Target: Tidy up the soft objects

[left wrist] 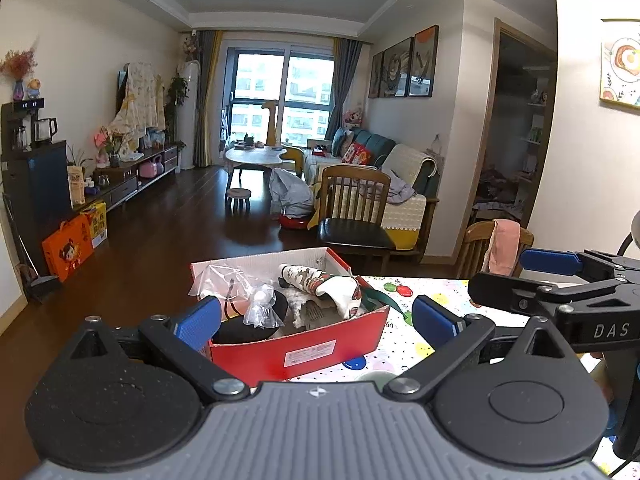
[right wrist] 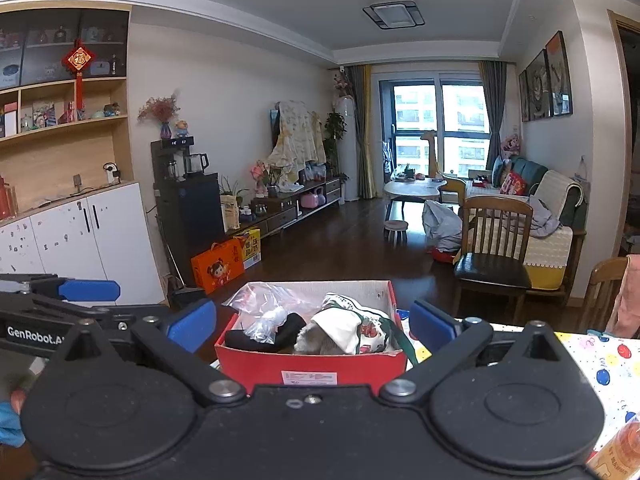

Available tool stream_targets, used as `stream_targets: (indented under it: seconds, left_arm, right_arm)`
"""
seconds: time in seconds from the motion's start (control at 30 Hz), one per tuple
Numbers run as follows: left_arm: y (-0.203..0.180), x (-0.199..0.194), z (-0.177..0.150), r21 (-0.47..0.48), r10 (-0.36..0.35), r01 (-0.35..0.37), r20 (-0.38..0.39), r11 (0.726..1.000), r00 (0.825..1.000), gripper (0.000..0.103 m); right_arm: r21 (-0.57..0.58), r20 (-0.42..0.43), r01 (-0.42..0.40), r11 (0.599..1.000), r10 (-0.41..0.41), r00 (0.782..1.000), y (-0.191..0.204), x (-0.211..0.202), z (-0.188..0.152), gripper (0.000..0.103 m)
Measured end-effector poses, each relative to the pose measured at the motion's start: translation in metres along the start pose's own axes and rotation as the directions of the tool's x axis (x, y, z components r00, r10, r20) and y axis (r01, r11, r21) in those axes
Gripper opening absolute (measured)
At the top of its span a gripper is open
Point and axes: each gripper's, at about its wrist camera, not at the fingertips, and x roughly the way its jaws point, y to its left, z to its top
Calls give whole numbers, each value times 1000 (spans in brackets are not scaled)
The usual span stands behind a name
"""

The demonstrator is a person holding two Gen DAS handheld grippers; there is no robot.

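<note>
Left wrist view: both grippers, left gripper and right gripper, gape empty; the soft white cloth in the red box looks light, so pinch its top fold.

Left wrist view: looks forward along the left gripper, close over the red box at the table's edge, facing the window.
Right wrist view: sits just right of it behind the right gripper, same heading, angled more toward the wall cabinets.
Shared: box, chair, sofa, window; each view catches the other gripper at its edge.
</note>
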Motion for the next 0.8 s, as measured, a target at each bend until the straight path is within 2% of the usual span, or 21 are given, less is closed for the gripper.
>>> stream_targets:
  seconds: [0.8]
  left_arm:
    - [-2, -4, -1, 4, -3, 3, 3, 1000, 1000, 102]
  right_arm:
    - [-6, 7, 16, 1000, -16, 1000, 3, -4, -3, 103]
